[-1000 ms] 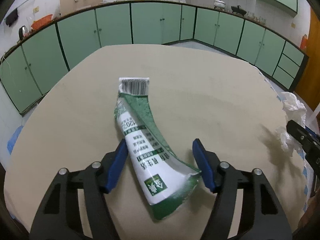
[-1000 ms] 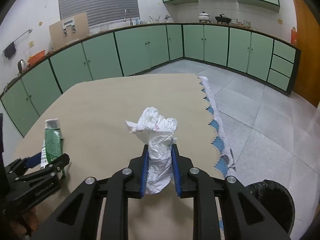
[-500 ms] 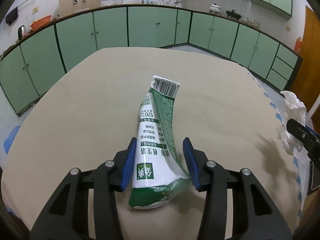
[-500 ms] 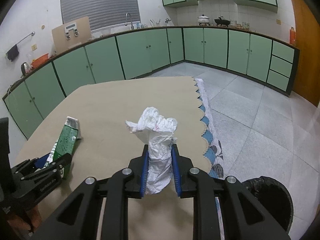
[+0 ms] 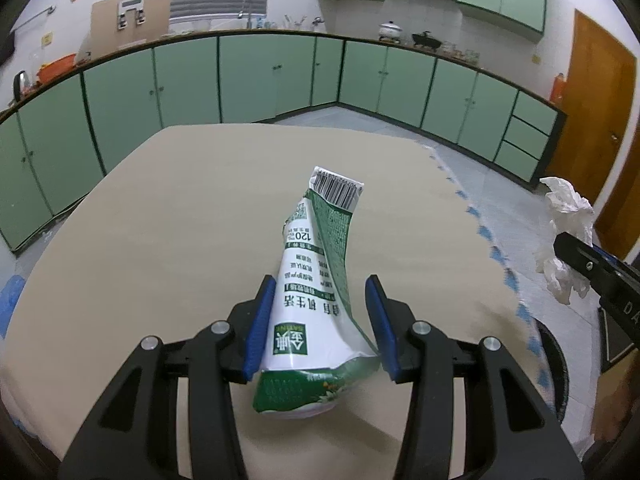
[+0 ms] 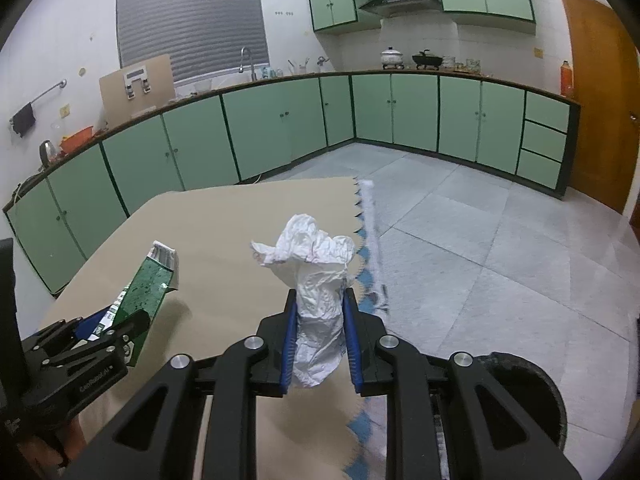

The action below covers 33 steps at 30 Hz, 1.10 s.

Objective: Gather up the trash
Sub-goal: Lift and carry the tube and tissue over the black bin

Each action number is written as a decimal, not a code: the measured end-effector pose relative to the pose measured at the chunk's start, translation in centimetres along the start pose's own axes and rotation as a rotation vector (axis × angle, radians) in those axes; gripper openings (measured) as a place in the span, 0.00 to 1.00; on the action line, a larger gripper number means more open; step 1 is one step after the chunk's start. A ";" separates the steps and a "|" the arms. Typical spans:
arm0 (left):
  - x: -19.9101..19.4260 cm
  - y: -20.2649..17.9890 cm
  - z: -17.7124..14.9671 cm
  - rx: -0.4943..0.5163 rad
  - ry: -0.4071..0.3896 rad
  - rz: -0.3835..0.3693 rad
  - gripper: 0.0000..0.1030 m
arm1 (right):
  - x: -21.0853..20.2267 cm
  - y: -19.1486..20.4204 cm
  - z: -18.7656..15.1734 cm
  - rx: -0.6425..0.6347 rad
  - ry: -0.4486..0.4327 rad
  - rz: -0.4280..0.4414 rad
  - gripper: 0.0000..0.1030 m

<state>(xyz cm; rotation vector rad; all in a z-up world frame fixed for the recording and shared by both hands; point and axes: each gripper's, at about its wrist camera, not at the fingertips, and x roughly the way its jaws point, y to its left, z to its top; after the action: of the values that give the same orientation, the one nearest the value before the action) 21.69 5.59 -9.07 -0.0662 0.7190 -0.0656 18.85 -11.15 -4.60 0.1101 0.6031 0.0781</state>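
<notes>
My left gripper [image 5: 320,304] is shut on a crushed green and white carton [image 5: 318,280] and holds it tilted up above the beige table [image 5: 160,220]. The carton also shows in the right wrist view [image 6: 148,284], held by the left gripper [image 6: 116,328]. My right gripper [image 6: 320,320] is shut on a crumpled white tissue wad [image 6: 316,264], lifted above the table's right edge. The tissue wad [image 5: 566,232] shows at the right of the left wrist view.
A black trash bin [image 6: 524,396] stands on the floor at the table's right side, below my right gripper. The tablecloth's blue scalloped edge [image 5: 488,236] hangs on the right. Green cabinets [image 6: 280,136] line the far walls.
My left gripper closed on the carton and lifted it off the table, swinging right. My right gripper rose and shifted right with the tissue wad, bringing more of the bin into view.
</notes>
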 end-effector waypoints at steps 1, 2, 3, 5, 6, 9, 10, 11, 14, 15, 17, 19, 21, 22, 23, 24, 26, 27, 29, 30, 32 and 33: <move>-0.3 -0.5 0.0 0.004 -0.005 -0.011 0.43 | -0.3 -0.2 -0.1 0.003 -0.003 -0.004 0.21; -0.4 -0.9 0.1 0.009 -0.009 -0.020 0.43 | -0.8 -0.6 -0.2 0.008 -0.009 -0.010 0.21; -0.6 -1.3 0.1 0.014 -0.015 -0.028 0.43 | -1.3 -0.9 -0.2 0.013 -0.016 -0.017 0.21; -1.1 -2.5 0.3 0.033 -0.030 -0.044 0.43 | -2.0 -1.5 -0.2 0.020 -0.026 -0.029 0.21; -1.3 -3.1 0.4 0.044 -0.040 -0.051 0.43 | -2.5 -1.9 -0.2 0.025 -0.031 -0.039 0.21; -1.7 -4.7 0.6 0.064 -0.055 -0.072 0.43 | -3.7 -2.8 -0.4 0.036 -0.043 -0.059 0.21; -1.8 -5.2 0.7 0.069 -0.059 -0.080 0.43 | -4.2 -3.2 -0.4 0.041 -0.049 -0.067 0.21; -2.0 -5.8 0.7 0.076 -0.064 -0.089 0.43 | -4.6 -3.5 -0.4 0.044 -0.054 -0.073 0.21; -2.4 -7.5 0.5 0.096 -0.075 -0.112 0.43 | -5.9 -4.4 -0.5 0.052 -0.068 -0.097 0.21; -2.5 -8.0 0.4 0.101 -0.078 -0.120 0.43 | -6.4 -4.8 -0.7 0.056 -0.072 -0.106 0.21; -2.8 -9.4 0.3 0.115 -0.086 -0.139 0.43 | -7.1 -5.4 -0.9 0.063 -0.075 -0.124 0.21; -3.1 -10.5 0.0 0.129 -0.094 -0.157 0.43 | -7.9 -6.1 -1.1 0.073 -0.075 -0.144 0.21; -3.5 -12.0 -0.1 0.148 -0.105 -0.178 0.43 | -8.6 -7.0 -1.5 0.088 -0.073 -0.167 0.21; -3.6 -12.6 -0.3 0.154 -0.107 -0.185 0.43 | -8.9 -7.4 -1.6 0.095 -0.074 -0.174 0.21; -3.8 -13.3 -0.4 0.162 -0.109 -0.197 0.43 | -9.3 -7.9 -1.8 0.103 -0.074 -0.182 0.21; -3.9 -14.0 -0.6 0.170 -0.112 -0.210 0.43 | -9.7 -8.5 -2.0 0.111 -0.074 -0.195 0.21; -4.2 -15.2 -1.1 0.188 -0.115 -0.232 0.43 | -10.3 -9.5 -2.3 0.122 -0.076 -0.213 0.21; -4.3 -16.0 -1.3 0.198 -0.117 -0.244 0.43 | -10.8 -10.0 -2.5 0.130 -0.076 -0.226 0.21; -4.6 -17.3 -1.8 0.214 -0.122 -0.266 0.43 | -11.3 -10.9 -2.8 0.142 -0.074 -0.243 0.21; -4.7 -18.0 -2.0 0.222 -0.125 -0.278 0.43 | -11.5 -11.4 -3.1 0.149 -0.074 -0.249 0.21; -4.8 -19.3 -2.4 0.234 -0.127 -0.300 0.43 | -12.1 -12.4 -3.5 0.163 -0.070 -0.265 0.21; -4.9 -19.6 -2.6 0.239 -0.127 -0.307 0.43 | -12.3 -12.6 -3.7 0.166 -0.069 -0.271 0.21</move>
<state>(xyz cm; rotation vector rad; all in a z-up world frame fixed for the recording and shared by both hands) 15.61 -13.61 -6.21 0.0480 0.5651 -0.4368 7.16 -24.67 -2.30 0.1905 0.5500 -0.2379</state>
